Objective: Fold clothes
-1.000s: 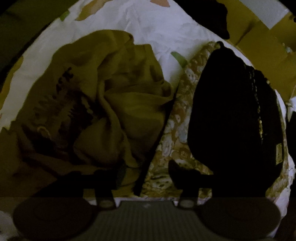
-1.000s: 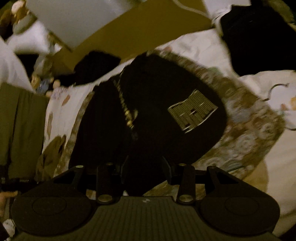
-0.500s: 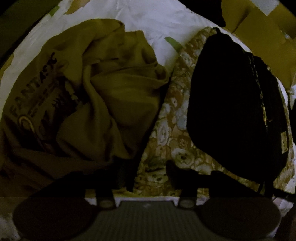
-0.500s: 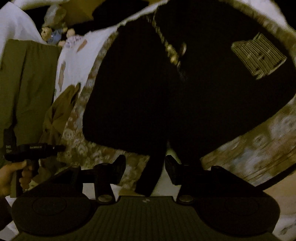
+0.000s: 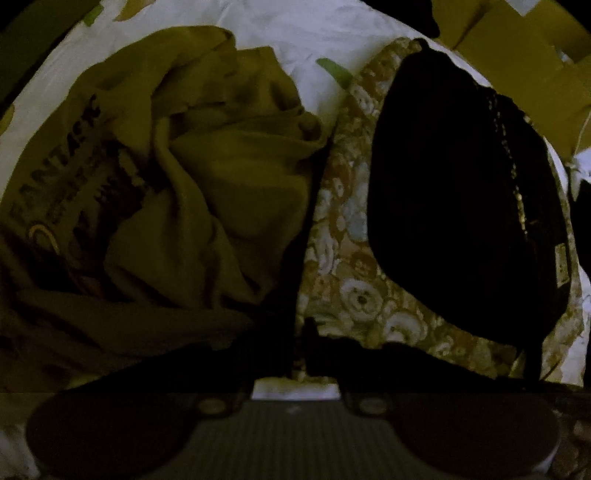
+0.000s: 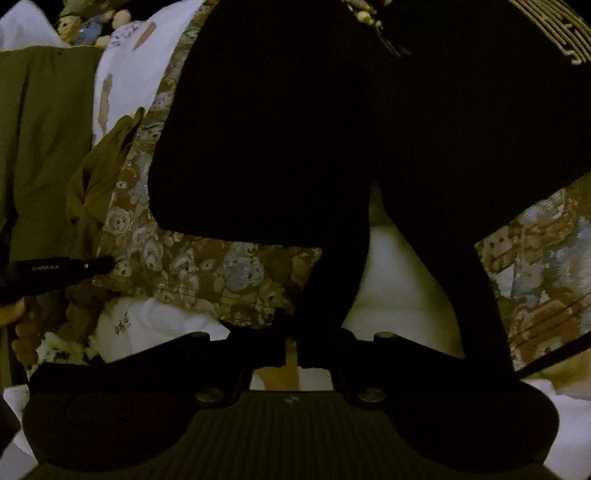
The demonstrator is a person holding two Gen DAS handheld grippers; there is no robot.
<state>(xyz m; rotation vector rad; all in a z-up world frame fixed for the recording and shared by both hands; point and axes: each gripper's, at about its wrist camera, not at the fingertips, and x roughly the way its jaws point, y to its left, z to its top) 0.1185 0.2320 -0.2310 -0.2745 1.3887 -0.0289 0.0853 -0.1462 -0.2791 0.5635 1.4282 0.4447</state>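
Observation:
A black garment [image 5: 461, 203] with a beaded trim lies on a teddy-bear patterned cloth [image 5: 347, 240] on the bed. A crumpled olive printed T-shirt [image 5: 221, 184] sits to its left. My left gripper [image 5: 295, 343] is shut on the dark left edge of the patterned cloth. In the right wrist view the black garment [image 6: 277, 129] fills the top, and a narrow hanging part of it runs down into my right gripper [image 6: 295, 347], which is shut on it. The left gripper [image 6: 107, 263] shows there at the patterned cloth's [image 6: 221, 266] left edge.
A white bedsheet [image 5: 314, 26] covers the bed under everything. Yellow cardboard boxes [image 5: 517, 66] stand beyond the far side. In the right wrist view an olive cloth [image 6: 44, 140] lies at the left, plush toys [image 6: 92, 26] at the top left, and a hand [image 6: 11, 310] holds the left gripper.
Both grippers went from wide open to shut. The right one moved in close over the black garment and took its hanging part. The left one closed on the patterned cloth's edge.

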